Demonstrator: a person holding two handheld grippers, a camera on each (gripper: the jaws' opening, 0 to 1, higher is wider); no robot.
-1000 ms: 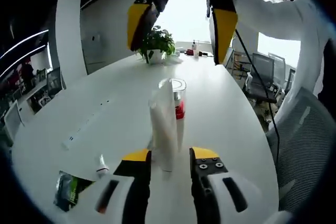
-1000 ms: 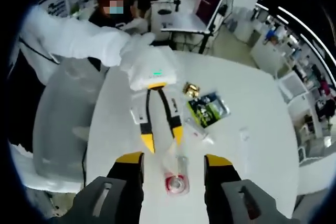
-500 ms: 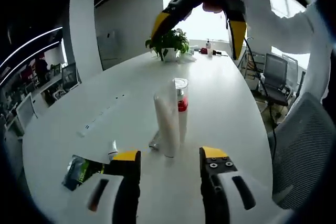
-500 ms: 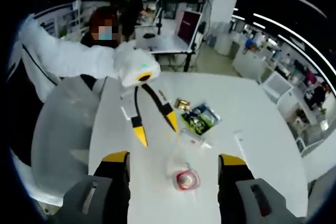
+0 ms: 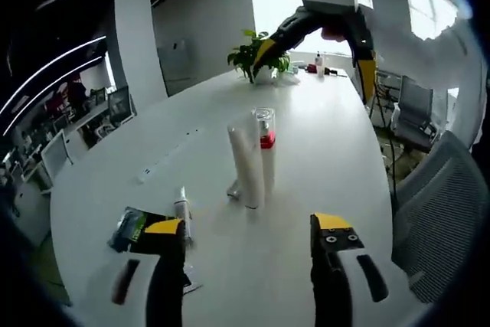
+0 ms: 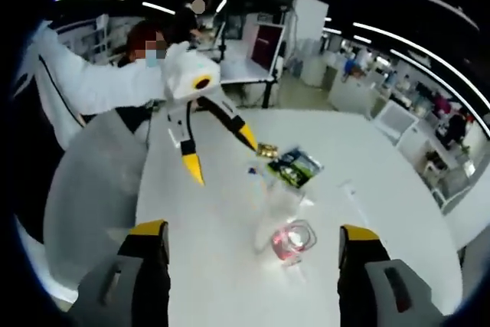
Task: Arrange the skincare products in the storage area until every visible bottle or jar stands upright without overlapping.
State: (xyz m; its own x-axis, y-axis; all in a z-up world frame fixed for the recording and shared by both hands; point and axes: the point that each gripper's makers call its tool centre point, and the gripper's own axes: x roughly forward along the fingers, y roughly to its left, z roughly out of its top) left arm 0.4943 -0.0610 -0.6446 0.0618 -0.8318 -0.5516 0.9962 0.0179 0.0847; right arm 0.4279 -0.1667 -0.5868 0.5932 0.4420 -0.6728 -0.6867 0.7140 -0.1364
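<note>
Left gripper (image 5: 249, 227) and right gripper (image 6: 249, 237) are hanging wide open, holding nothing. Mid-counter (image 5: 321, 143), the white tube (image 5: 246, 165) and clear bottle (image 5: 265, 147) are standing upright, touching; likely light, tippy, slippery, so gripping low seems wise.

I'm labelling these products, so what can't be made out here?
- White tube: no print readable in the left gripper view, too small.
- Clear bottle: partly hidden behind the tube; blurred in the right gripper view.
- Green packet: partly covered by the left tool's jaw.
- Gold item: too small to identify.
</note>
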